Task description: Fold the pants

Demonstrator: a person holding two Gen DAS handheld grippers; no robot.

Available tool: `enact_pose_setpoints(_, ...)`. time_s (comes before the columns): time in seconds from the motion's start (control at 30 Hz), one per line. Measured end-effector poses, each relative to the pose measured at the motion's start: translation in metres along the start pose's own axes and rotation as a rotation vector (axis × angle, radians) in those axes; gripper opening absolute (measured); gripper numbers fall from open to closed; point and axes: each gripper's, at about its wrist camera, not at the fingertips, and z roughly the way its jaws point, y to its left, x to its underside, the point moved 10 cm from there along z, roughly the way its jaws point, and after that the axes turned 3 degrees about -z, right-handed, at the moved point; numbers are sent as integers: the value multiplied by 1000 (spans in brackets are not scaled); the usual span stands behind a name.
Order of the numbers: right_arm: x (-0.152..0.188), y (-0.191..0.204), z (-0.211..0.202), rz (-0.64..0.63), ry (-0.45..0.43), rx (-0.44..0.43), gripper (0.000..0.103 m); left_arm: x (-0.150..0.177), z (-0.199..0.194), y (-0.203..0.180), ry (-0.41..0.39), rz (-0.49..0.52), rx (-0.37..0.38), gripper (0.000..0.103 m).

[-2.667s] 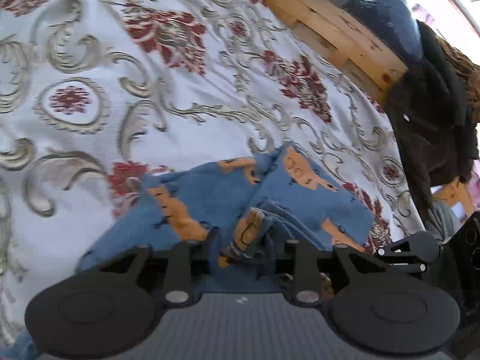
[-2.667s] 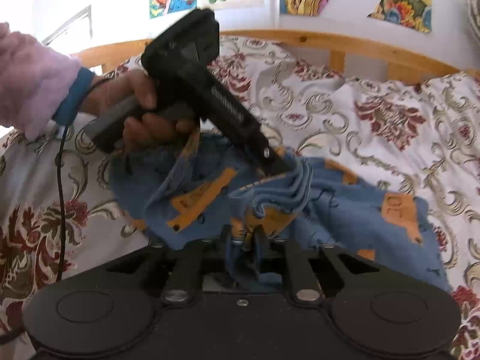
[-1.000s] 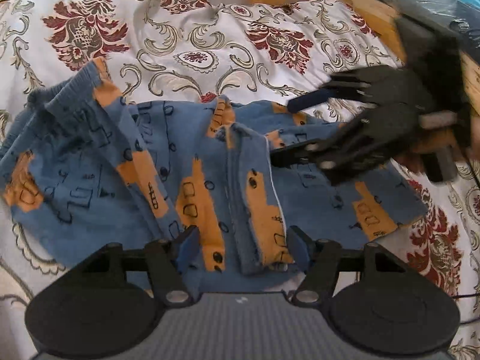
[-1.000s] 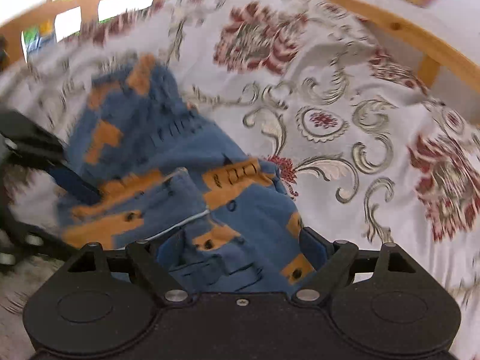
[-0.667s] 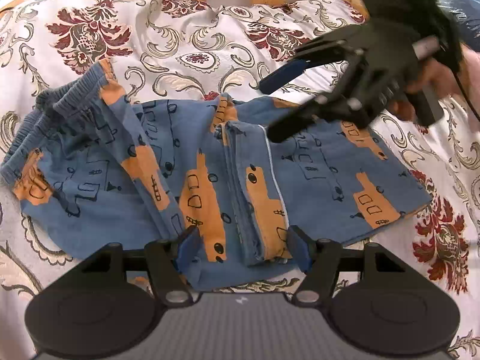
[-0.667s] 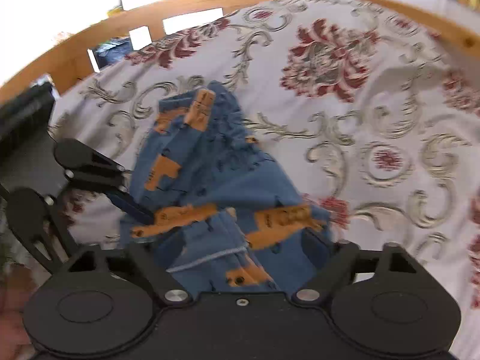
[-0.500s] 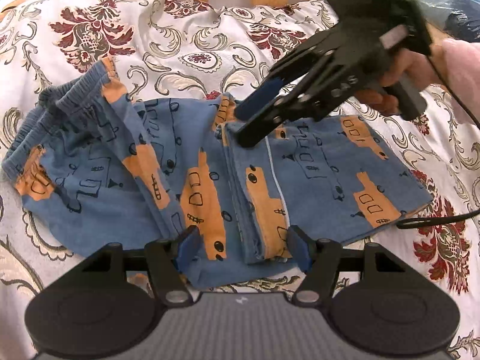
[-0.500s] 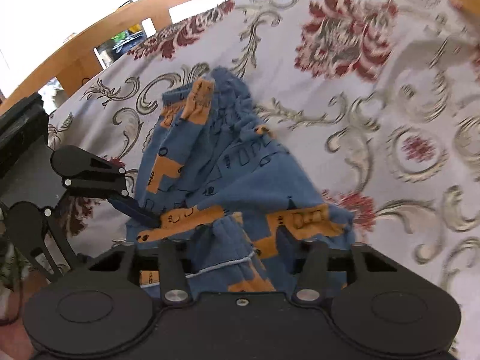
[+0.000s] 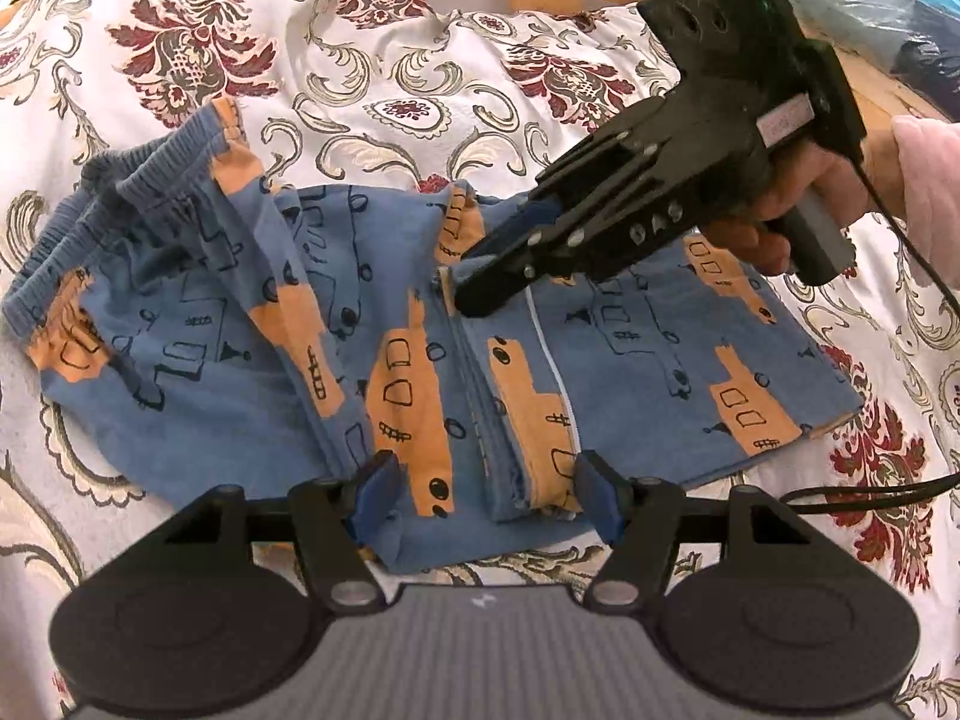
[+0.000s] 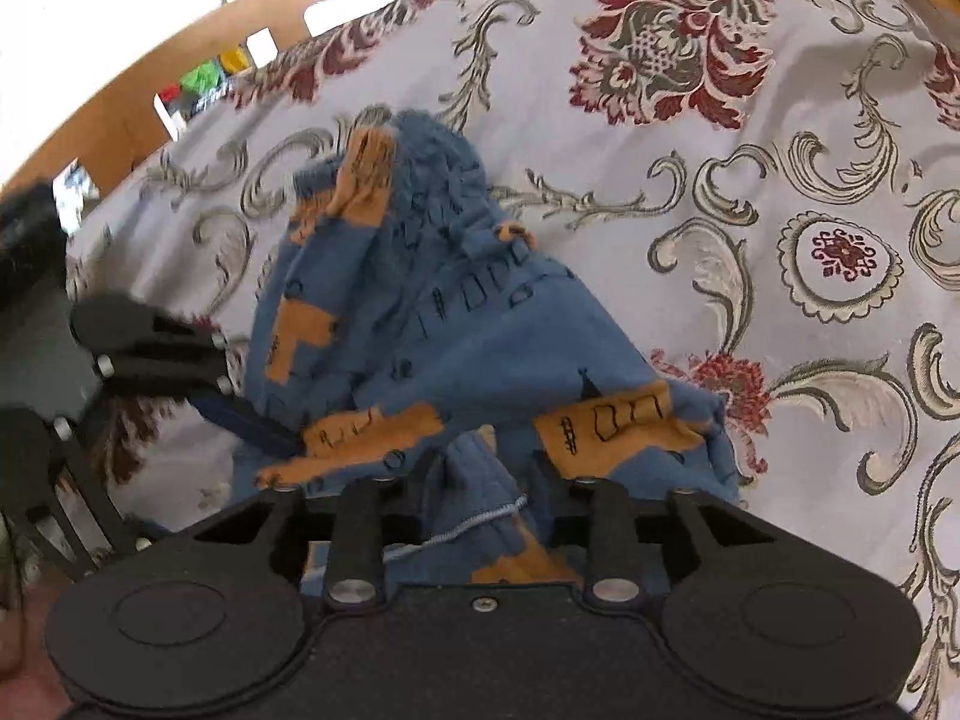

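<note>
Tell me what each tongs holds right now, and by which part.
Right tongs have just been closing on the pants, pinching the raised middle fold at its far end. Left tongs stand open astride that fold's near end, gripping nothing.

The left tool [image 9: 483, 495] is matte black, with two round flat discs at its base, a grey ribbed panel between them bearing a small pale mark, and angled linkage bars joined by silver rivets. Its fingers [image 9: 373, 495] end in dark blue pads.

The right tool [image 9: 480, 282] has the same black linkage and silver screws, dark blue pads, a boxy black housing with round holes, a white label on its side, embossed letters along one bar and a grey pistol handle. A thin black cable [image 9: 900, 228] trails from it. The person's hand [image 9: 774, 222] emerges from a fluffy pale pink sleeve [image 9: 927, 180].
</note>
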Motion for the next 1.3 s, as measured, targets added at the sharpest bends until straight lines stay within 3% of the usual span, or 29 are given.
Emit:
enact_pose_setpoints(0.07, -9, -2, -7, 9, -26, 2, 43, 0, 0, 0, 1, 5, -4, 70)
enact_pose_setpoints(0.17, -9, -8, -4, 24, 3, 34, 42, 1, 0, -1, -2, 3, -11, 71)
enact_pose_setpoints(0.23, 0, -11, 8, 2, 71, 118, 41, 1, 0, -1, -3, 9, -15, 71)
enact_pose_setpoints(0.33, 1, -5, 8, -32, 58, 196, 47, 0, 1, -1, -5, 0, -14, 71)
enact_pose_setpoints(0.43, -5, 0, -10, -15, -30, 259, 55, 1, -3, 0, -3, 4, -8, 71)
enact_pose_setpoints(0.53, -4, 3, -37, 6, -121, 327, 69, 6, -15, 5, 3, 1, 12, 71)
enact_pose_setpoints(0.67, 15, 14, -62, 74, -196, 385, 72, 13, -46, 20, -32, -15, 84, 78)
enact_pose_setpoints(0.8, 30, 34, -62, 175, -263, 393, 78, 2, -79, 63, -89, -159, 86, 84)
enact_pose_setpoints(0.87, 30, 48, -56, 217, -297, 388, 85, -10, -88, 88, -113, -241, 49, 87)
enact_pose_setpoints(0.97, 22, 69, -39, 271, -335, 347, 86, -36, -96, 124, -128, -317, -1, 93)
enact_pose_setpoints(1.03, 12, 80, -26, 281, -352, 338, 86, -55, -97, 140, -128, -344, 14, 96)
enact_pose_setpoints(1.2, -17, 83, 4, 308, -378, 434, 79, -93, -84, 167, -71, -411, 58, 98)
enact_pose_setpoints(1.3, -20, 84, 24, 311, -356, 505, 68, -108, -73, 167, -11, -409, 86, 97)
